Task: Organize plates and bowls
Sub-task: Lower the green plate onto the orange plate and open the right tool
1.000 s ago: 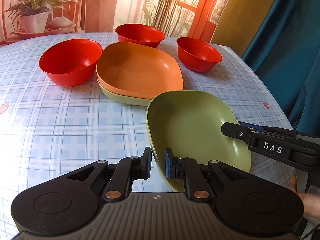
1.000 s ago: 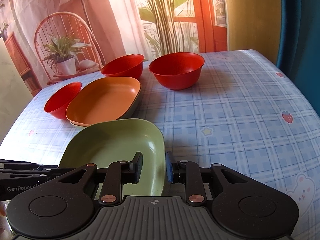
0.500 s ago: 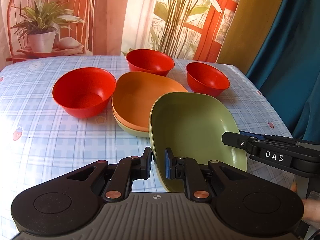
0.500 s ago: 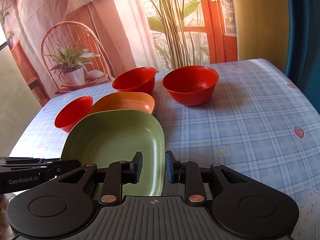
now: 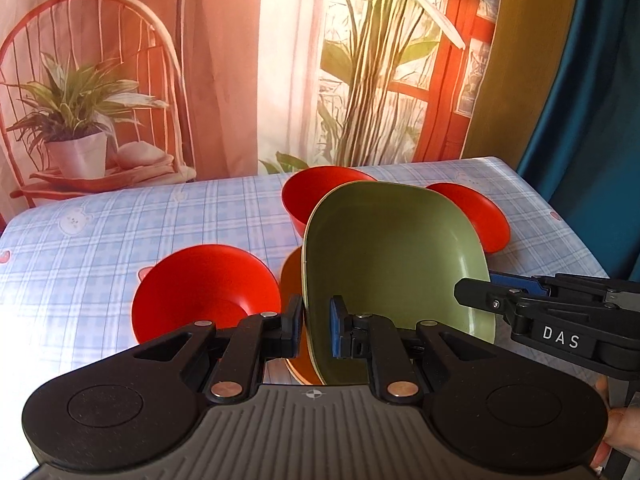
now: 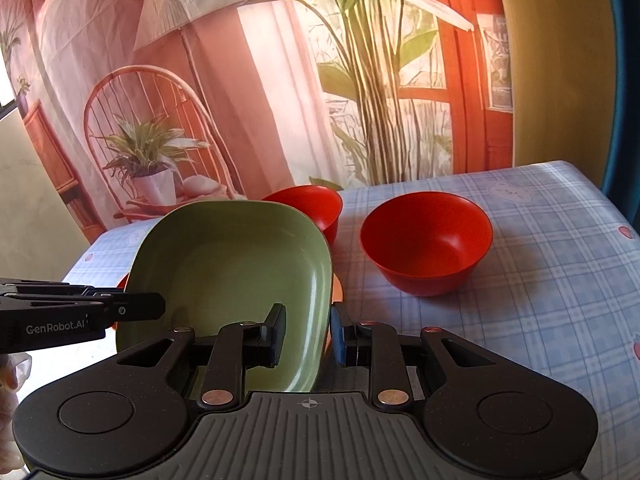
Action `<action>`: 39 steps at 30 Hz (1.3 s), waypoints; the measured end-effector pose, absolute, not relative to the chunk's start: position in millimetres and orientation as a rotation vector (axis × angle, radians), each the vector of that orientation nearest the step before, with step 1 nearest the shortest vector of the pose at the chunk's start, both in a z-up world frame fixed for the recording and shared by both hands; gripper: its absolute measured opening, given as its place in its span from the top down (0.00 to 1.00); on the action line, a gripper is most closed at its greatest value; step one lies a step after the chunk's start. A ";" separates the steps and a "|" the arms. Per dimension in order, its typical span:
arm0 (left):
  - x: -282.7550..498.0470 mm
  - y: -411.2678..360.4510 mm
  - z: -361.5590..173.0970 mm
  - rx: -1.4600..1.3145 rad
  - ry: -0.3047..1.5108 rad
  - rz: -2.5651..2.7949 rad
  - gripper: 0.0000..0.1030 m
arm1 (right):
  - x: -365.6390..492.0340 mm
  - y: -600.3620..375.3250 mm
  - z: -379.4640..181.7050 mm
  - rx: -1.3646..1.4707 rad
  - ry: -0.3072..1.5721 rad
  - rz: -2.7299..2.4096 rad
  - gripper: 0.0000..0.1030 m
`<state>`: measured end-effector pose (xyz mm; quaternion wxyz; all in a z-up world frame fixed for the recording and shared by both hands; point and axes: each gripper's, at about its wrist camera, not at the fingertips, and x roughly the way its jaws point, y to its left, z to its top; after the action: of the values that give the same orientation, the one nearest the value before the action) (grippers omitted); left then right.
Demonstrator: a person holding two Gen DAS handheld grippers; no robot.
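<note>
A green plate (image 5: 392, 252) hangs tilted in the air, held at two opposite rims. My left gripper (image 5: 316, 320) is shut on its near left rim. My right gripper (image 6: 308, 328) is shut on the right rim, and its tip (image 5: 480, 296) shows in the left wrist view too. The same green plate (image 6: 232, 256) fills the right wrist view, with the left gripper (image 6: 156, 306) at its far side. Below it lies an orange plate (image 5: 292, 284), mostly hidden. Three red bowls stand around: left (image 5: 204, 280), back (image 5: 312, 192), right (image 5: 476, 212).
The table wears a blue checked cloth (image 5: 80, 260). The nearest red bowl (image 6: 428, 240) stands just right of the plate. A printed backdrop hangs behind the far edge, a blue curtain (image 5: 592, 120) at the right. A person's fingers (image 5: 608, 440) show at the right gripper's handle.
The green plate has risen off the cloth and travelled forward over the orange plate, both grippers moving with it. The bowls have not shifted.
</note>
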<state>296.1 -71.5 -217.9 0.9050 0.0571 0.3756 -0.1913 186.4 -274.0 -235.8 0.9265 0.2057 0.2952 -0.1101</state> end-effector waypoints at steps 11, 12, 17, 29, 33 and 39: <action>317.7 -79.8 -234.1 0.199 0.797 -0.393 0.85 | 212.7 -280.8 -254.4 0.437 0.629 -0.239 0.78; 317.5 -80.6 -235.5 0.204 0.800 -0.395 0.85 | 212.7 -280.6 -256.4 0.437 0.633 -0.239 0.78; 317.3 -80.9 -239.5 0.221 0.815 -0.384 0.85 | 212.1 -277.6 -262.3 0.426 0.654 -0.238 0.78; 308.5 -80.7 -231.8 0.203 0.792 -0.397 0.62 | 204.8 -274.0 -255.8 0.392 0.653 -0.258 0.76; 303.2 -80.9 -225.9 0.189 0.781 -0.393 0.60 | 198.7 -273.8 -252.1 0.382 0.653 -0.268 0.75; 292.7 -79.2 -215.2 0.175 0.761 -0.391 0.57 | 184.8 -274.4 -241.6 0.366 0.634 -0.282 0.72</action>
<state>292.7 -79.2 -215.2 0.9061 0.0848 0.3686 -0.1895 184.8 -274.4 -241.6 0.9240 0.1783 0.3091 -0.1372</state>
